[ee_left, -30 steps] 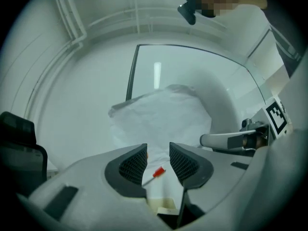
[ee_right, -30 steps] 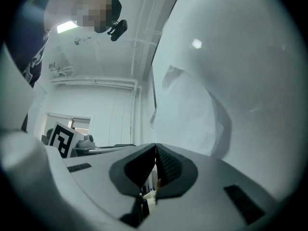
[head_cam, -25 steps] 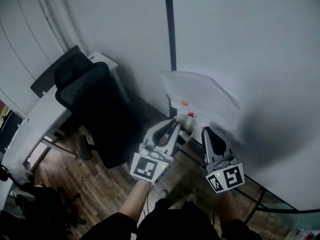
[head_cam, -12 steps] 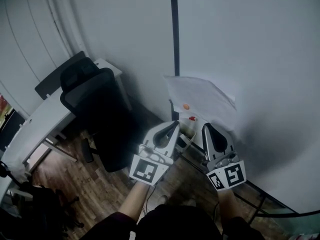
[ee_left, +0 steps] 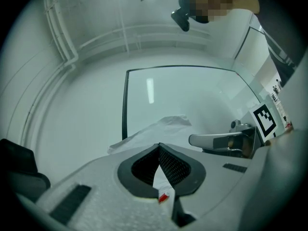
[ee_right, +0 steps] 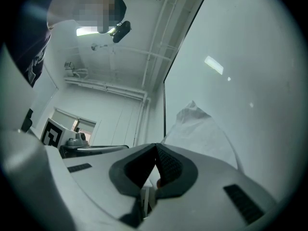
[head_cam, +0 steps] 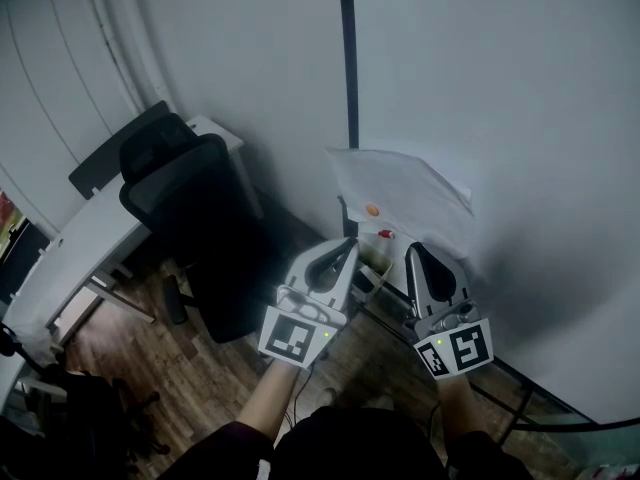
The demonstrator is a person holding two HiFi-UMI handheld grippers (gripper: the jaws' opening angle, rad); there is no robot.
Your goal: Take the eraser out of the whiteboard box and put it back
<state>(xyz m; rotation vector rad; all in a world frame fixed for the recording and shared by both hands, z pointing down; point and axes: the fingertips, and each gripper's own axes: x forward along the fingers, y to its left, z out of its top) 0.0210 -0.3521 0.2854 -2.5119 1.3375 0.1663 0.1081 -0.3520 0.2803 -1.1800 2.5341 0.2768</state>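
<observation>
A: Entry. Left gripper, state?

B: Jaws together, the tips meeting in its own view. The pads press on nothing. A small red-and-white scrap shows through the slot below the tips; I cannot tell what it is.

A: Right gripper?

B: Same. The jaws are closed tip to tip with nothing between the pads. The two grippers sit side by side and apart, both aimed at the large white glossy whiteboard. Each is in a hand, with the black-and-white marker cubes towards the person.

A: What is on the board?

B: A crumpled white sheet hangs low on it, just right of the dark vertical frame strip. A small round orange dot sits on the sheet's lower left. A short red item lies just below the dot.

A: Where is the whiteboard box?

B: A small pale container shows between the two gripper tips, under the sheet's lower edge. I take that for the box, though it is partly hidden by the left gripper.

A: And the eraser?

B: I cannot make it out in any view. Neither gripper holds it.

A: Surroundings?

B: A black mesh-backed office chair stands left of the board on a brown wooden floor. A long white desk is beside the chair, further left.
</observation>
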